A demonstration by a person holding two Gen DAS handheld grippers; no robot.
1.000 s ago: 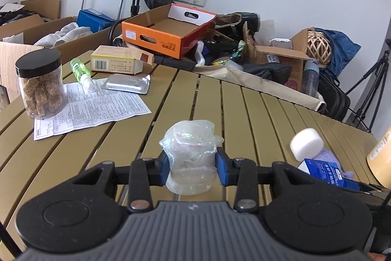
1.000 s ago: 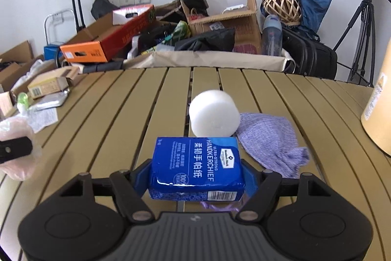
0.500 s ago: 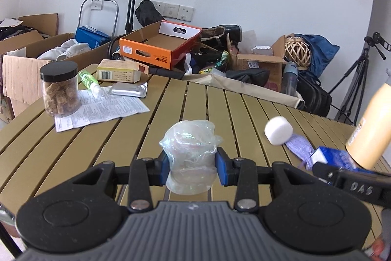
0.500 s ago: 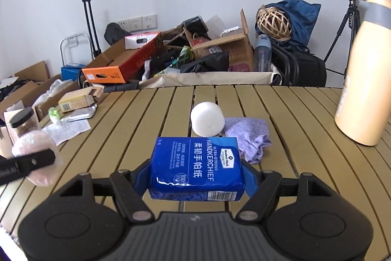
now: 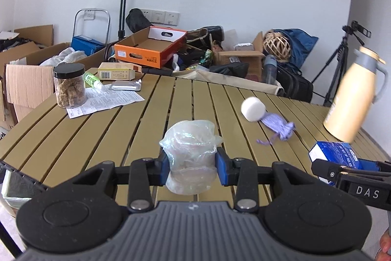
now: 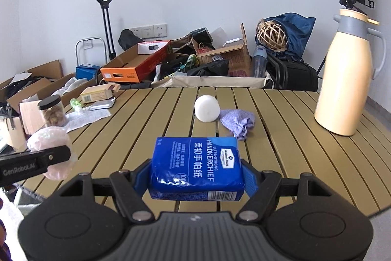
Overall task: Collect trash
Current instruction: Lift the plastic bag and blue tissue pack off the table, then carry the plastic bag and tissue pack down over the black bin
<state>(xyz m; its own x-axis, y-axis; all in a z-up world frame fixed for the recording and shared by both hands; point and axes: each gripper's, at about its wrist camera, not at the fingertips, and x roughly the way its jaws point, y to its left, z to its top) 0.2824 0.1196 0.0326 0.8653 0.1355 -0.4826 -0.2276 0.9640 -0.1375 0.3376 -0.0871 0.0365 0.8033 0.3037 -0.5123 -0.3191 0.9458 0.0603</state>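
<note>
My left gripper (image 5: 192, 166) is shut on a crumpled clear plastic wrapper (image 5: 190, 153), held above the near part of the slatted table (image 5: 136, 124). My right gripper (image 6: 196, 179) is shut on a blue tissue pack (image 6: 196, 163), also over the table's near edge. In the right wrist view the wrapper (image 6: 52, 142) shows at far left with a left finger (image 6: 36, 160) across it. In the left wrist view the tissue pack (image 5: 333, 154) shows at far right. A white roll (image 6: 206, 108) and a purple cloth (image 6: 238, 121) lie mid-table.
A cream thermos jug (image 6: 347, 80) stands at the table's right. At the left are a black-lidded jar (image 5: 69, 86), a printed sheet (image 5: 105, 102), a green bottle (image 5: 94, 80), a foil pack (image 5: 127, 85) and a small carton (image 5: 117, 71). Boxes and bags crowd the floor behind.
Both grippers have drawn back from the table's middle toward its near edge, each keeping its load. The roll, cloth and jar look farther away, and the thermos has come into view.
</note>
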